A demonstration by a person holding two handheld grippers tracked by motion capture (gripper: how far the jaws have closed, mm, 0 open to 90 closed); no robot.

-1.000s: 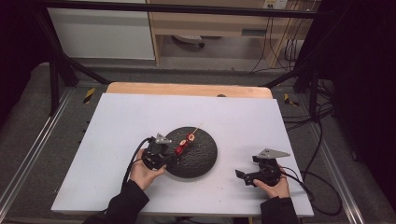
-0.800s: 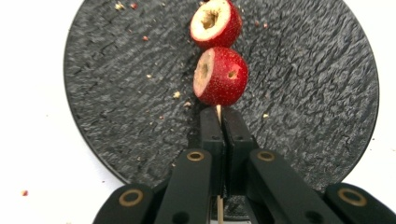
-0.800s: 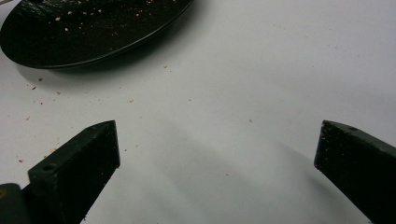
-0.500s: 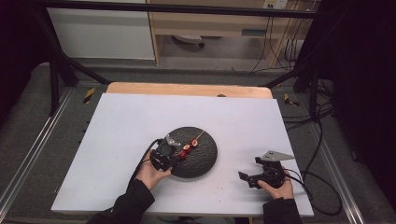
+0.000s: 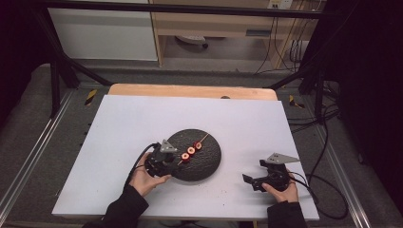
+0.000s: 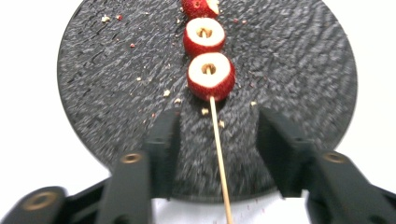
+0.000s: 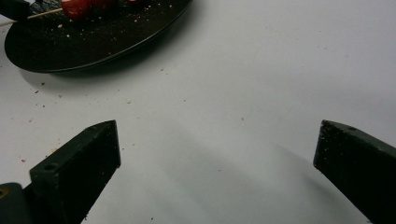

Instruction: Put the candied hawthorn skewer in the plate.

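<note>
Nearest us, our left gripper [image 6: 212, 135] has just been opening; its jaws now stand apart on either side of the thin wooden skewer [image 6: 219, 154], pads clear of it. We judge the skewer released and laid down on the round, rough-textured black plate [image 5: 209, 164], handle end toward seven o'clock. At four o'clock our right gripper [image 5: 251, 181] rests spread wide and empty over the smooth white table [image 5: 119, 118]. Farther up the stick sit three red, pale-centred fruit rounds [image 6: 210, 74].
</note>
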